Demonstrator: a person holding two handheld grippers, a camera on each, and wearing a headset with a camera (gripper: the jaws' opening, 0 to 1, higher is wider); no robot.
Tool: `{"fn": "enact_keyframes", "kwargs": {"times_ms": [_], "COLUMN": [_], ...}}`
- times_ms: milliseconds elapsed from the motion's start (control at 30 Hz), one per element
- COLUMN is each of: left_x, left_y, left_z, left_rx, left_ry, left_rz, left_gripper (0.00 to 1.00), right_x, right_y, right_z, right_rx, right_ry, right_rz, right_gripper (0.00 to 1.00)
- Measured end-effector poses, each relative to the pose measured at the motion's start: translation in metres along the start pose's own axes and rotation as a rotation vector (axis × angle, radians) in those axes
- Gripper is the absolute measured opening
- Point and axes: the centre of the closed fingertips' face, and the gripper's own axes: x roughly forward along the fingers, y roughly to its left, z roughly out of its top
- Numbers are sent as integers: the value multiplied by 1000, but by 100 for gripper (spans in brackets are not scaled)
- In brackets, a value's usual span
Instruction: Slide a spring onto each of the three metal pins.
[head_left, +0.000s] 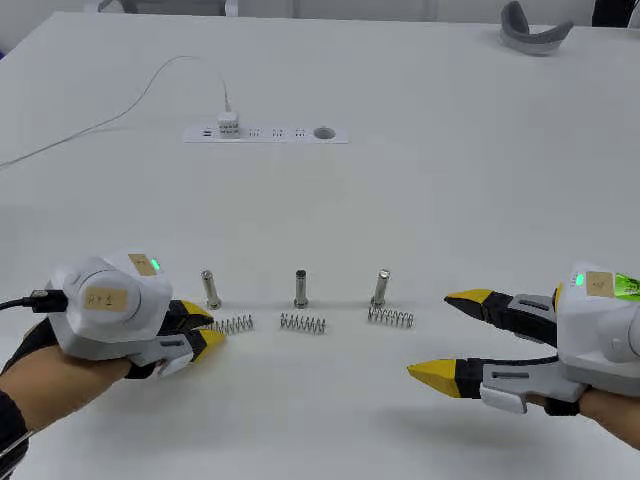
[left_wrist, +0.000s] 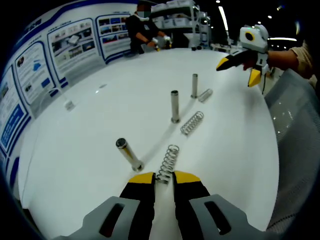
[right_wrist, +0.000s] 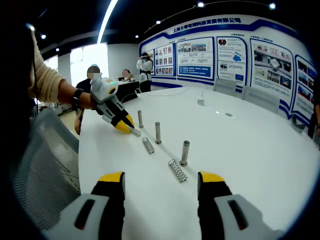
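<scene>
Three upright metal pins (head_left: 210, 290) (head_left: 301, 288) (head_left: 381, 288) stand in a row on the white table (head_left: 400, 200). One spring lies in front of each: left (head_left: 233, 324), middle (head_left: 302, 323), right (head_left: 390, 317). My left gripper (head_left: 206, 325) has its yellow tips closed around the near end of the left spring (left_wrist: 167, 161), which still rests on the table beside the leaning left pin (left_wrist: 127, 154). My right gripper (head_left: 448, 335) is wide open to the right of the right spring (right_wrist: 177, 170) and right pin (right_wrist: 185, 153), holding nothing.
A white power strip (head_left: 265, 133) with a plugged charger (head_left: 228, 123) and cable lies further back on the table. A grey curved object (head_left: 535, 30) sits at the far right corner. A mesh chair back (right_wrist: 45, 165) stands near the table edge. People stand in the background.
</scene>
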Motion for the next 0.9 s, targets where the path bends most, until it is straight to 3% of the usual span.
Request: {"fn": "enact_keyframes", "kwargs": {"times_ms": [333,900], "left_x": [0,0], "left_y": [-6,-7], "left_z": [0,0], "left_rx": [17,30], "left_ry": [12,22], "left_rz": [-5,-7], "left_gripper": [13,10], "right_x": [1,1], "right_y": [0,2], "right_z": [0,2], "right_rx": [2,-4], "right_ry": [0,0], "right_rz": [0,1], "right_gripper": [60,59]}}
